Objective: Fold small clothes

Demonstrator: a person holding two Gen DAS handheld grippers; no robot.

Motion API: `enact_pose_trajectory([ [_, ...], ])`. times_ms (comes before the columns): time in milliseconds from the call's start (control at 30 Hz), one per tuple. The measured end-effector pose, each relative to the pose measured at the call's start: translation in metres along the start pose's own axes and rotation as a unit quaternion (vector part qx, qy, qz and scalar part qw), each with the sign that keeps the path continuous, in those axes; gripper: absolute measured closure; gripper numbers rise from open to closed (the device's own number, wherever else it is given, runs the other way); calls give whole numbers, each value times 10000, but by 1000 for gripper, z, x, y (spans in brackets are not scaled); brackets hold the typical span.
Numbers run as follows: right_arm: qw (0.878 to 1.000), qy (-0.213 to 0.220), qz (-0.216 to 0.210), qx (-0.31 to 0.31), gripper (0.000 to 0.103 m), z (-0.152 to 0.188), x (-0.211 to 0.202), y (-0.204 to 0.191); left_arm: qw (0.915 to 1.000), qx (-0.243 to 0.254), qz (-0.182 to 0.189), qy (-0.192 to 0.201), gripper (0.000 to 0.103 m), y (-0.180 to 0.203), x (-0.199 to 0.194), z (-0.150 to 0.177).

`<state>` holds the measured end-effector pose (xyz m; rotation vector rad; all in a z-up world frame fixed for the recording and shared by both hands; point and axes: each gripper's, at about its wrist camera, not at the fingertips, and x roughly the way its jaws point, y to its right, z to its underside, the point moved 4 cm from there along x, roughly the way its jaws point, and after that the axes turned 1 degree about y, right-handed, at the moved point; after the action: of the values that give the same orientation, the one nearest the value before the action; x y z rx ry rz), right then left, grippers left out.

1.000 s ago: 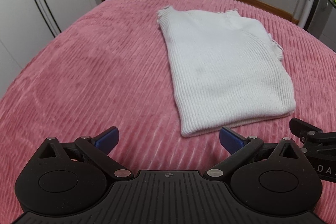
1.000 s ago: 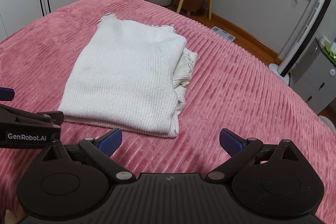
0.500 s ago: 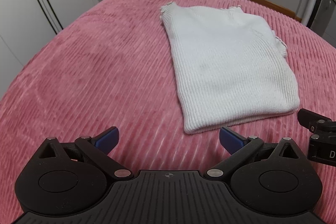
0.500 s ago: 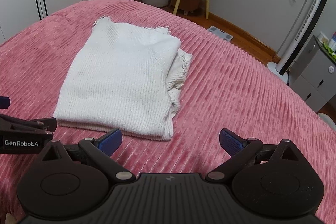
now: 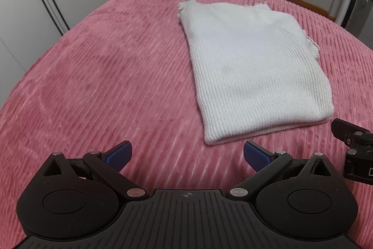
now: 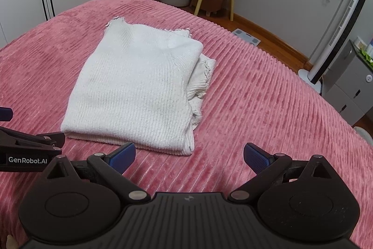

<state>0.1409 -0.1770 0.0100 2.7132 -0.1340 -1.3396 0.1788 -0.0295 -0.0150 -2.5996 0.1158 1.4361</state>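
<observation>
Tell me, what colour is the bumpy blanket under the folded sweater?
Pink: the ribbed plush bedspread has raised stripes running across it, clearest in the left wrist view.

1. Left wrist cam sits right behind the left gripper [image 5: 186, 154], low over the pink bed [image 5: 98, 76], looking forward along its spread jaws.
2. Right wrist cam does the same behind the right gripper [image 6: 189, 155], just to the right, aimed toward the far wall.
3. Both catch the folded white sweater [image 5: 251, 67] [image 6: 137, 90], and each sees the other gripper poking in at the frame edge.
</observation>
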Motion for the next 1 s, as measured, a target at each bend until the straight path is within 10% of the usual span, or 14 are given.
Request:
enact_pose_trajectory([
  [1000,9999,79,-28,-70,4,-3,-4,-2,10000,45,5,-72,0,1,2,1],
])
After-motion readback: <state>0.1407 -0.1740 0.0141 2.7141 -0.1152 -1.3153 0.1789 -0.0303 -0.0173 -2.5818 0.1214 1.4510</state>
